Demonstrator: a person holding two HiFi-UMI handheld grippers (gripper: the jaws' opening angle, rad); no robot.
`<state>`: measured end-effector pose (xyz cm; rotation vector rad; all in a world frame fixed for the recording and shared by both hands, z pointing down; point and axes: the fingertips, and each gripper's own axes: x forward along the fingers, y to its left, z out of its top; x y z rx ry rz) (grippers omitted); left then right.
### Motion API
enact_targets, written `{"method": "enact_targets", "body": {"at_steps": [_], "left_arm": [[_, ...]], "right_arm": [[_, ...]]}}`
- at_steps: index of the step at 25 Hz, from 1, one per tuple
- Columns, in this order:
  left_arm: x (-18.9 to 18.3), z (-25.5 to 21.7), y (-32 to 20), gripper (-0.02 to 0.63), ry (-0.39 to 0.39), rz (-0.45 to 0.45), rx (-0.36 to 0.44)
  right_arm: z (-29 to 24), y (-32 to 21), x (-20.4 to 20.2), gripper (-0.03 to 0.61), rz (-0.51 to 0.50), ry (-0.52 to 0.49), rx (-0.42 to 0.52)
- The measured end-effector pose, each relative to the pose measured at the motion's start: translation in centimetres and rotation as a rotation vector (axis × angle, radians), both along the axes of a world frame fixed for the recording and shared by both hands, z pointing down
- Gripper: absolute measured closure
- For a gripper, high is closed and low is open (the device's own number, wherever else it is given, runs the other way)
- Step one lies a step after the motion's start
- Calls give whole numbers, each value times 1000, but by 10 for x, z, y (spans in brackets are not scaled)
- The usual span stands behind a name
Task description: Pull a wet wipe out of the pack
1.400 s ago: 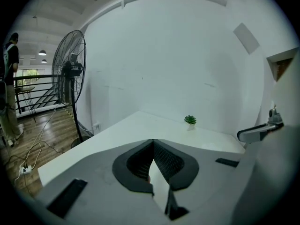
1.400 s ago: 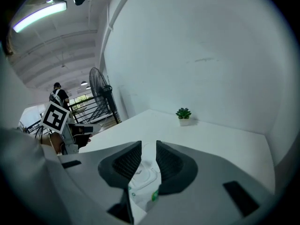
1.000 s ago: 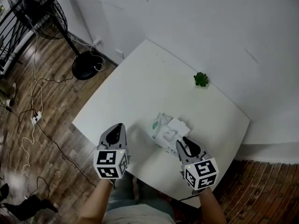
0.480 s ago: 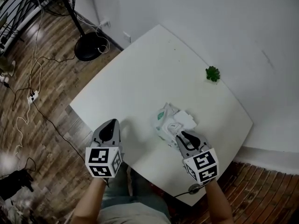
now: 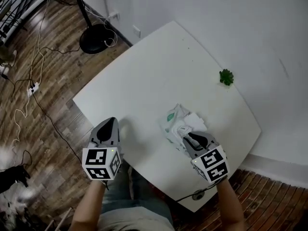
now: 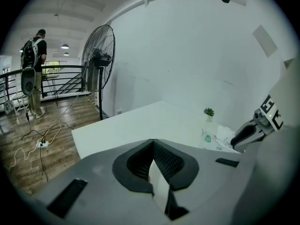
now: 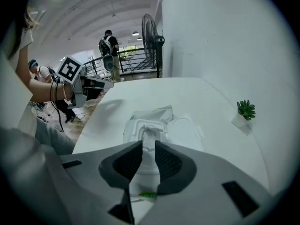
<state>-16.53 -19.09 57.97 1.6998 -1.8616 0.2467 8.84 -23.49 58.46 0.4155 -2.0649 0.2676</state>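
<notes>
Floor: brown wooden boards [image 5: 43, 47] fill the left side and bottom right corner of the head view.
Wall: plain white [image 5: 231, 23], across the upper right of the head view, along the table's far edges.
Table: white, with rounded corners [image 5: 159, 76], set as a diamond in the middle of the head view.
Fan: a standing fan [image 6: 98, 55] at the upper left of the left gripper view; its round black base [image 5: 95, 37] is on the floor at the top of the head view, just off the table's corner.
Bystander: a person with a backpack [image 6: 33, 64] stands by a railing at the far left of the left gripper view.
Left claw: low left of the head view [image 5: 109, 124], over the table's near edge and well apart from the pack; its own view shows the tips together [image 6: 153, 141] with nothing between them.
Right claw: low right of centre in the head view [image 5: 187, 134], above the pack's near end; its jaws stand a narrow gap apart [image 7: 148, 143], lined up on the pack's opening.
Wet wipe pack: white with a little green print [image 5: 174, 120], lying flat on the table just in front of the right claw [image 7: 150, 121].
Lid: flipped open [image 7: 185, 130] to the right of the opening.
Wipe: a crumpled white tuft [image 7: 149, 132] stands up in the opening, just beyond the right claw's tips; whether they touch it I cannot tell.
Plant: small and green [image 5: 226, 77], near the table's far right edge, well apart from the pack.
Power strip: white, with loose cables [image 5: 32, 88], on the floor at the left edge of the head view.
</notes>
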Motion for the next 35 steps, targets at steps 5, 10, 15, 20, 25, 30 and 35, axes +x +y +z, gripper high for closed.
{"method": "enact_targets", "body": {"at_steps": [5,10,15,20,25,30,35], "left_arm": [[-7,2,1,614,3,-8,-6],[-9,5,-2,614,8,-9,-10],[-9,7,-6,614,13,0,-11],[-13,10,-7,614,22,-8,-20],[-15,10,-10,614,23,-12,-21],[-15,9,-13,614,22,-12,-22],[-13,10,-17,614,20,-5,-24]], "right_arm": [[1,-1,-2,494,-16,11,-26],[5,-3,-3,496,-35,38,-31],[7,-4,-3,505,-37,51,-43],[9,-4,-4,525,-28,55,-55],[10,-4,-4,538,-13,50,-67],[12,-6,-3,571,-8,52,-68],[12,-7,-3,575,5,46,-76]]}}
